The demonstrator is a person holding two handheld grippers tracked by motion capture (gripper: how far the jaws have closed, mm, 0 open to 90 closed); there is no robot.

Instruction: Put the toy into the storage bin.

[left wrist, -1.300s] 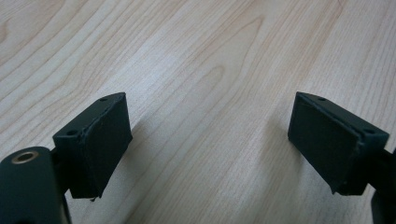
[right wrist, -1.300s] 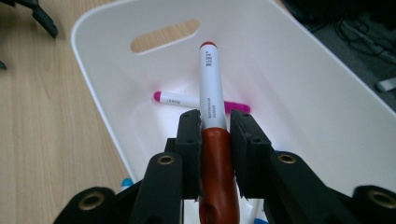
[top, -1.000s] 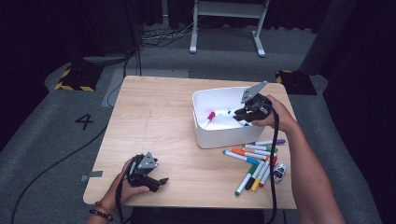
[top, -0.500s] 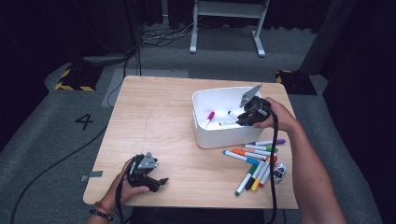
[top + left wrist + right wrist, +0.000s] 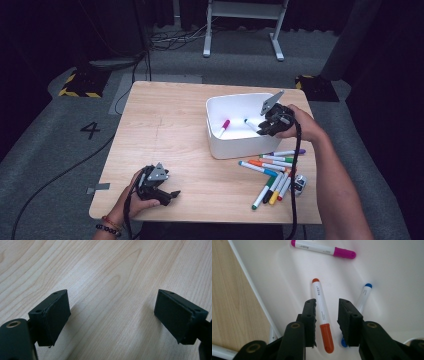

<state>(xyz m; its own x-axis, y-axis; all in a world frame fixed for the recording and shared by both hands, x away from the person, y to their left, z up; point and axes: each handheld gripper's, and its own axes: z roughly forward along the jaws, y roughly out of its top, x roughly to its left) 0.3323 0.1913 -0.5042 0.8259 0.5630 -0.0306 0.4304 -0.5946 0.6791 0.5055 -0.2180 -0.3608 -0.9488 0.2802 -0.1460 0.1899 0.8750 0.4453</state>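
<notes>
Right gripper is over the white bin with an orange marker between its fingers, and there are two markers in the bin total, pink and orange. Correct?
Not quite: the white bin holds three markers. The right gripper view shows a blue marker beside the pink marker and the orange marker. The rest stands: the right gripper is over the bin, the orange marker between its fingers.

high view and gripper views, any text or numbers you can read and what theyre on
"4", painted white on the grey floor left of the table.
Small grey print on the orange marker barrel: too small to read.
Small print on the pink marker barrel: too blurred to read.
Markers lying on the table: no print legible.
</notes>
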